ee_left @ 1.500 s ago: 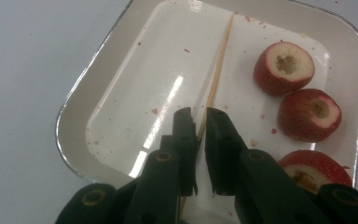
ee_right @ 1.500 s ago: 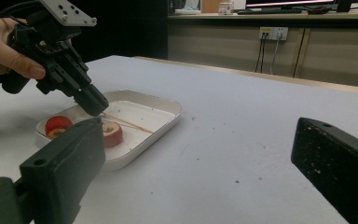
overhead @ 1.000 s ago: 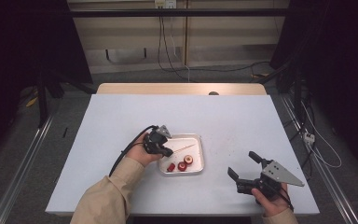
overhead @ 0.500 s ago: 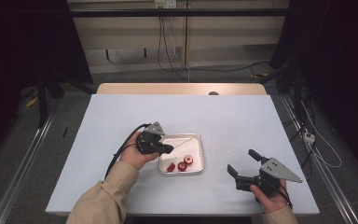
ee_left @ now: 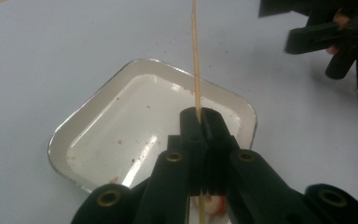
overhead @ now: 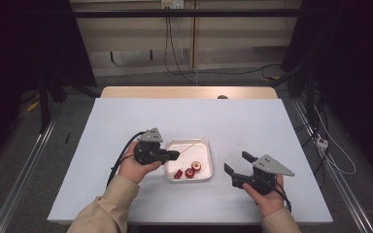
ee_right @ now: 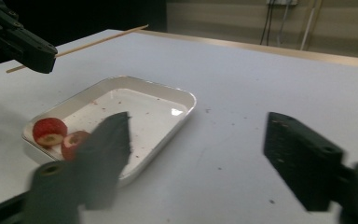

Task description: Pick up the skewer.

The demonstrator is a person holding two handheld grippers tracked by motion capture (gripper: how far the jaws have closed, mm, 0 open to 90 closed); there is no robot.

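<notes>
Skewering step, fruit not yet on the stick.

Right gripper (overhead: pixel 236 163), nearest, has just been closing with nothing between its jaws, though they stand apart; it hangs beside the white tray (overhead: pixel 204 171). Left gripper (ee_left: pixel 199 113) is clamped on a wooden skewer (ee_left: pixel 195 51) above the tray, where fruit pieces (overhead: pixel 190 170) lie at the near edge. Next, I'd judge, a piece must be pinched. Beyond, bare table (overhead: pixel 184 116) gives ample room.

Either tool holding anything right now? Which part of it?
The left tool is shut on a thin wooden skewer, pinched near one end, with most of its length sticking out past the jaws above the tray. The right tool is open and holds nothing.
</notes>
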